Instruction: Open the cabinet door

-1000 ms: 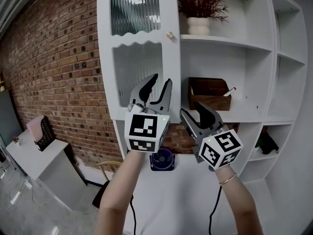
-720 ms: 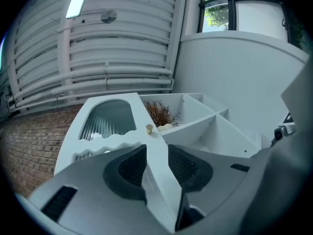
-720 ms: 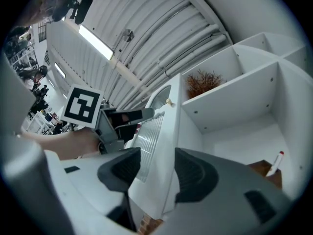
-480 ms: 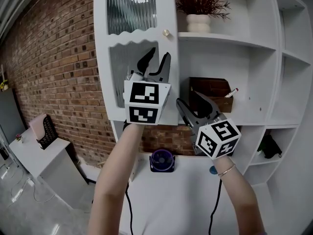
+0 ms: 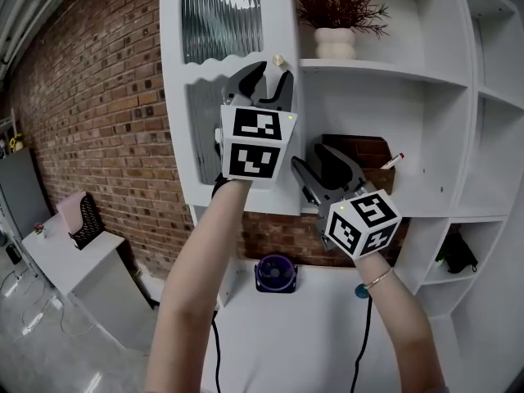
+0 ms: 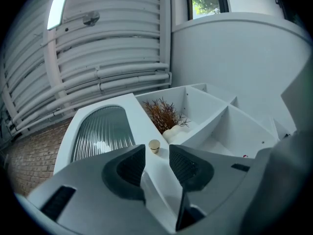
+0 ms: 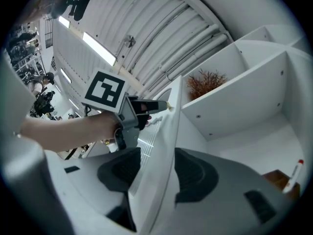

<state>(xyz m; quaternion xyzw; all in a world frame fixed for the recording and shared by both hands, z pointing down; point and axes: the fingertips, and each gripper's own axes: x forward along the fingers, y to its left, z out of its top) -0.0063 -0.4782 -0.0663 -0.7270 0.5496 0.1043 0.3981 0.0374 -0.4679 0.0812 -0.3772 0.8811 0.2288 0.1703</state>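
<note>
The white cabinet door [image 5: 175, 97] has ribbed glass panes and a small brass knob [image 5: 278, 59] near its right edge, and looks closed. My left gripper [image 5: 273, 72] is raised just under the knob. In the left gripper view the knob [image 6: 154, 146] sits just beyond the gap of my left gripper [image 6: 157, 156], whose jaws are opening and do not touch it. My right gripper [image 5: 315, 160] is lower, by the door's right edge. In the right gripper view that door edge [image 7: 168, 131] runs through the gap of my right gripper [image 7: 157, 168], with its jaws apart.
Open white shelves hold a dried plant in a white pot [image 5: 336, 43] and a wooden box [image 5: 364, 152] with a pen. Under the cabinet a purple fan [image 5: 274, 273] stands on the white counter. A brick wall [image 5: 98, 121] and a grey side table [image 5: 65, 260] are at left.
My left gripper has risen from the lower glass pane to just under the knob. The right gripper has risen a little beside the door edge.
</note>
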